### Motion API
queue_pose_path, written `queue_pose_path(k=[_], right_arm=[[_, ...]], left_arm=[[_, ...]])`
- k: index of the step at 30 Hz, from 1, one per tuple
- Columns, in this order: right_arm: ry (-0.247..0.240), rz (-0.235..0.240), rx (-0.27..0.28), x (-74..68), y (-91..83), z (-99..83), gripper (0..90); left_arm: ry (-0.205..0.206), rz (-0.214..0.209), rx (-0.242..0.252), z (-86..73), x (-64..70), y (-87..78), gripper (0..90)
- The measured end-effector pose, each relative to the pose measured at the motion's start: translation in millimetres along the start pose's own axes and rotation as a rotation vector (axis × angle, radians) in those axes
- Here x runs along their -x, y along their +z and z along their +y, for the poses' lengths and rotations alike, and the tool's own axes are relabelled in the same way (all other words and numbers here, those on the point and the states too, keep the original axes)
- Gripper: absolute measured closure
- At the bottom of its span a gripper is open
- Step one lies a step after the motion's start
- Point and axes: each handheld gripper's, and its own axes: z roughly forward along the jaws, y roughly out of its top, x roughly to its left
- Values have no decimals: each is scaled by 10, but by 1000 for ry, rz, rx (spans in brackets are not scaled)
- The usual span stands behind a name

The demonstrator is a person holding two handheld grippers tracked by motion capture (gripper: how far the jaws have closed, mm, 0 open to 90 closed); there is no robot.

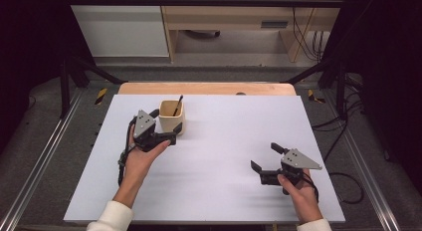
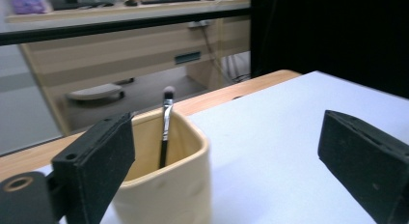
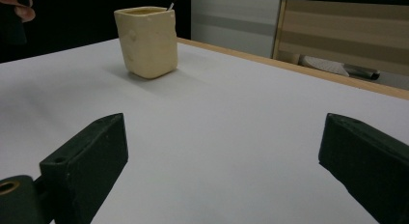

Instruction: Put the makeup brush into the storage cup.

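Cup (image 1: 172, 116): we find it upright on the bench (image 1: 224, 156), far left, a brush (image 1: 177, 106) leaning inside. Left gripper (image 1: 166, 126): jaws apart, flanking the cup. Right gripper (image 1: 266, 157): jaws apart, well apart from it.

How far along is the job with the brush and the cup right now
Looks done: the brush stands inside the cream cup. In hand: nothing. The left gripper sits open by the cup, one jaw beside its wall; the right gripper rests open over the white table. Left: seemingly little, perhaps drawing the hands away.
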Motion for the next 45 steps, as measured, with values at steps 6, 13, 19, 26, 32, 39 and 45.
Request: queue_pose_path(k=[6,13,19,26,32,39,45], right_arm=[[9,-15,6,5,-10,13,27],[0,-11,17,7,-22,19,17],[-5,-10,22,4,-30,23,19],[-18,-15,31,14,-43,28,19],[-12,-20,42,25,-52,33,19],[21,-17,70,46,-73,45,19],[21,-34,78,75,-103,49,19]], left_arm=[[26,-43,-2,-12,82,-31,20],[39,-86,9,-80,181,-111,18],[76,-132,21,-135,231,-192,14],[65,-133,29,-188,198,-301,14],[56,-125,43,-234,128,-399,14],[54,-105,39,-283,17,-515,14],[45,-83,42,-326,-84,-610,14]])
